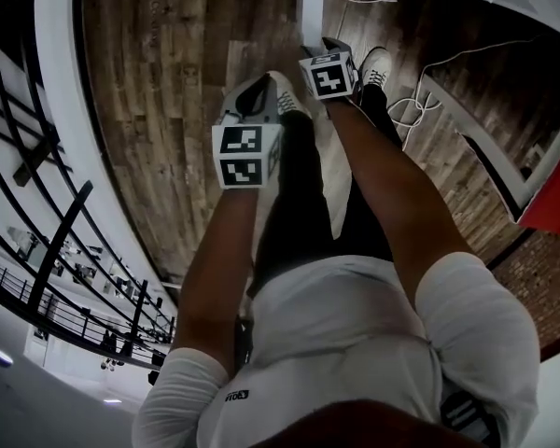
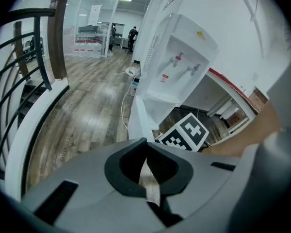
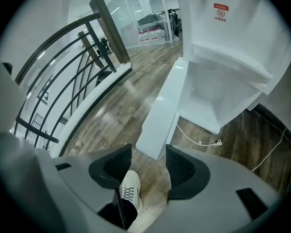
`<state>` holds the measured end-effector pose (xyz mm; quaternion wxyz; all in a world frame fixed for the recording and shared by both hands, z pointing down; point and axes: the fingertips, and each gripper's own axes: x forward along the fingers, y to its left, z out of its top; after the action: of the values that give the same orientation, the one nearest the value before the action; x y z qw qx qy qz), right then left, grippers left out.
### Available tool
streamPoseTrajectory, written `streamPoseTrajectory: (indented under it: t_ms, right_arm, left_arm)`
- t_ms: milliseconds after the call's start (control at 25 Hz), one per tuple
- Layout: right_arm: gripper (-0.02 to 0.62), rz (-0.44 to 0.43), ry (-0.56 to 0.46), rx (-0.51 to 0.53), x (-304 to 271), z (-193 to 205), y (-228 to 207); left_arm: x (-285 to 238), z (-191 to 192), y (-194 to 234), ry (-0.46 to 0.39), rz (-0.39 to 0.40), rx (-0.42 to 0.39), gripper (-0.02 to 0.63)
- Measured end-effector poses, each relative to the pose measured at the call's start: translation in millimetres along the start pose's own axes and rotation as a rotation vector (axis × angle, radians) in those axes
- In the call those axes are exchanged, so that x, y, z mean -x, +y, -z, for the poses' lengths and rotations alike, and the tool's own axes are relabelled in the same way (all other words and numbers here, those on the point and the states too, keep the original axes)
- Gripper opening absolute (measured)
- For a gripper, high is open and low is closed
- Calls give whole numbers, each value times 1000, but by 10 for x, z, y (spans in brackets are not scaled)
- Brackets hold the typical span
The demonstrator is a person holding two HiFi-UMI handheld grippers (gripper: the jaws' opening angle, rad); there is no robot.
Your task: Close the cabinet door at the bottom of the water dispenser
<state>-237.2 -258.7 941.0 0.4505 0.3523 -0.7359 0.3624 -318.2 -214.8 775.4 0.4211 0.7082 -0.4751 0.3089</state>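
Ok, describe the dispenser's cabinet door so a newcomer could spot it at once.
Start at the white water dispenser standing on the wooden floor. From its bottom a flat white panel juts out over the floor: the cabinet door. Unlike the dispenser's boxy body, it is a thin slab standing wide open, with a white cable lying beside it.

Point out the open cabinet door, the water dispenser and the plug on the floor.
cabinet door [image 3: 162, 113]: right gripper view, middle of panel.
water dispenser [image 2: 186, 40]: left gripper view, upper front panel.
plug [image 3: 217, 141]: right gripper view, its white head.
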Motion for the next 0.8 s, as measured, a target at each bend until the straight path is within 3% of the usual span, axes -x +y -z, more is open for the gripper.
streamPoseTrajectory:
  t_ms: [360,520,800]
  right_arm:
    - [196,28,-14,-111,-94,95,-54]
    - [193,2,-12,-172,-83,141,-114]
    - [192,17,-22,-153,19,197,-298]
  left_arm:
    - [-49,96,-25,4,-4,2,-5]
    - [-118,175,-43,18,-4,-3,-4]
    - [-190,132,-241,31,27,-41,-5]
